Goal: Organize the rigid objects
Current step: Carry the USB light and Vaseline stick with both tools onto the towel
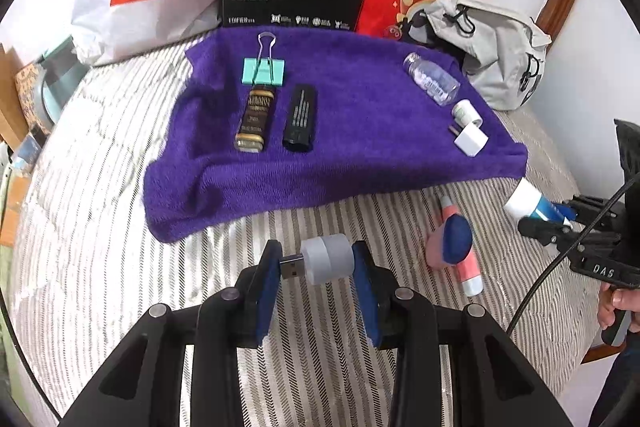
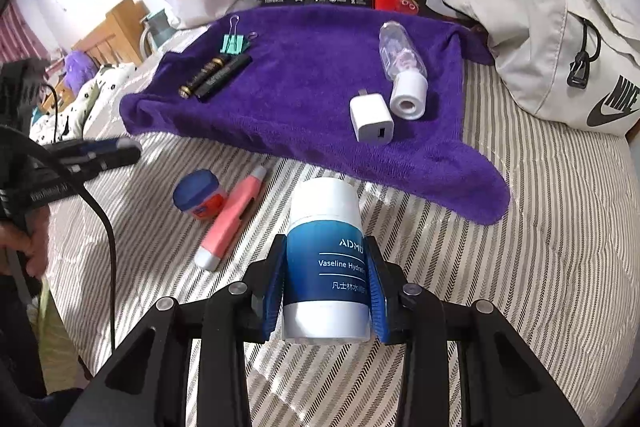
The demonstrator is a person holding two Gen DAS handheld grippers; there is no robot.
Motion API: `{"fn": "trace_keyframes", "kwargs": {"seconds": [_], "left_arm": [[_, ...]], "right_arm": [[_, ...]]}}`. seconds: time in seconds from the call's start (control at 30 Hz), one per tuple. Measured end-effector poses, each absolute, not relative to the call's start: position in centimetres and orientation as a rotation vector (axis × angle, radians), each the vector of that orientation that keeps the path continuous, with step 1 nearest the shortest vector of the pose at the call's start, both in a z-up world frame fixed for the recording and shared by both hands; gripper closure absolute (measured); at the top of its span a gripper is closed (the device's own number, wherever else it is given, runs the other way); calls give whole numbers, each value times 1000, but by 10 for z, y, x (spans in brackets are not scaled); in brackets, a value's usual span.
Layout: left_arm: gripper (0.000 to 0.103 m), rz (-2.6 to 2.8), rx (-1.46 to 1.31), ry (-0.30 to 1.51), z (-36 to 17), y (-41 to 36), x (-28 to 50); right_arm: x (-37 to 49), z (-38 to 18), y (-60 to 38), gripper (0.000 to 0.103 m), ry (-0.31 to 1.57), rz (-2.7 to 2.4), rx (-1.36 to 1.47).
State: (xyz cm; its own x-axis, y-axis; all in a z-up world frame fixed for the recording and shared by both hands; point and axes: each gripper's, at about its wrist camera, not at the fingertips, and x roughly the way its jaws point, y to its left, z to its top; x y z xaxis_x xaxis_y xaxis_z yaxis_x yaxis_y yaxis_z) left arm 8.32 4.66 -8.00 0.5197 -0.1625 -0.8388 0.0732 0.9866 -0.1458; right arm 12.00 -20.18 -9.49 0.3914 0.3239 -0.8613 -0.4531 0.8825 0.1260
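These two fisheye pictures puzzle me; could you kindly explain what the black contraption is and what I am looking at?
No robot here: a person holds a two-finger gripper in each hand, each with a camera looking along its fingers. The left view shows the left gripper shut on a small grey USB plug. The right view shows the right gripper shut on a blue-and-white Vaseline bottle. Below is a striped bed cover with a purple towel holding a binder clip, two dark tubes, a clear bottle and a white charger. A blue-lidded jar and pink tube lie off the towel.

Daylit striped bedspread (image 1: 100,187), white wall (image 1: 592,59), wooden furniture (image 2: 116,31).
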Motion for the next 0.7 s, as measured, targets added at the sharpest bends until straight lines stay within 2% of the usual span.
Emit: {"fn": "trace_keyframes", "kwargs": {"seconds": [0.2,0.7], "left_arm": [[69,-149,-86,996,-67,43,84],[69,-177,-41,974,-46,36,121]], "right_arm": [[120,-103,-203,67,1078,517,-106],[148,-64,-197,67,1000,545,-78]]}}
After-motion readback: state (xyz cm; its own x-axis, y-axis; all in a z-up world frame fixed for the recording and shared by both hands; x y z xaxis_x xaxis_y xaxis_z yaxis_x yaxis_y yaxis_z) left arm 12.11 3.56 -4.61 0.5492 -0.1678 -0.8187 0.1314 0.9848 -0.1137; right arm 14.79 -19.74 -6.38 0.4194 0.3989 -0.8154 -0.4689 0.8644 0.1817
